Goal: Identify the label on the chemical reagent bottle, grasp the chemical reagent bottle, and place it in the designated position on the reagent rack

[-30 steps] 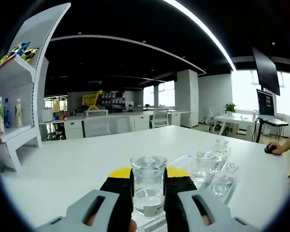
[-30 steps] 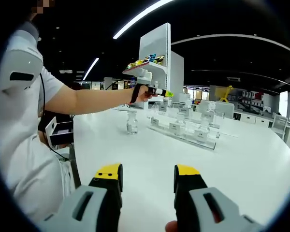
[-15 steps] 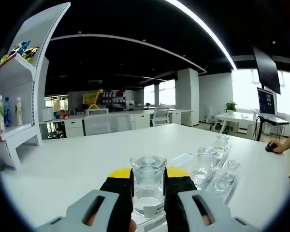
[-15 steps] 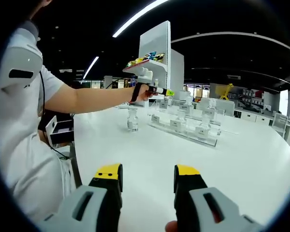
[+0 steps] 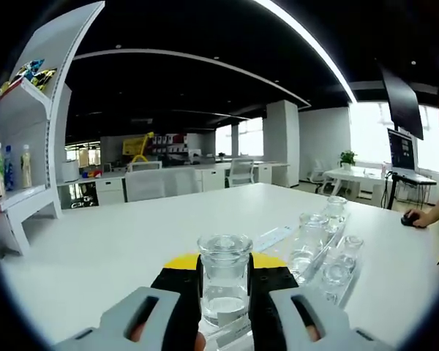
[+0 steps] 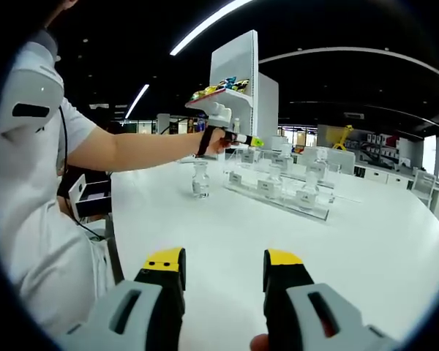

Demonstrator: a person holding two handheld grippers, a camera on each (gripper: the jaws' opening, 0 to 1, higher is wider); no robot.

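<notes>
My left tool [image 5: 224, 287] is clamped on the bottle [image 5: 224, 276], held above the bench [image 5: 117, 248] beside the rack [image 5: 329, 252]; label's cut off, can't read it. Right tool [image 6: 224, 274] hangs open, empty.

Right tongs [image 6: 223, 281] agape, empty; bottle [image 6: 200, 180] stands beside rack [image 6: 278, 201].
</notes>
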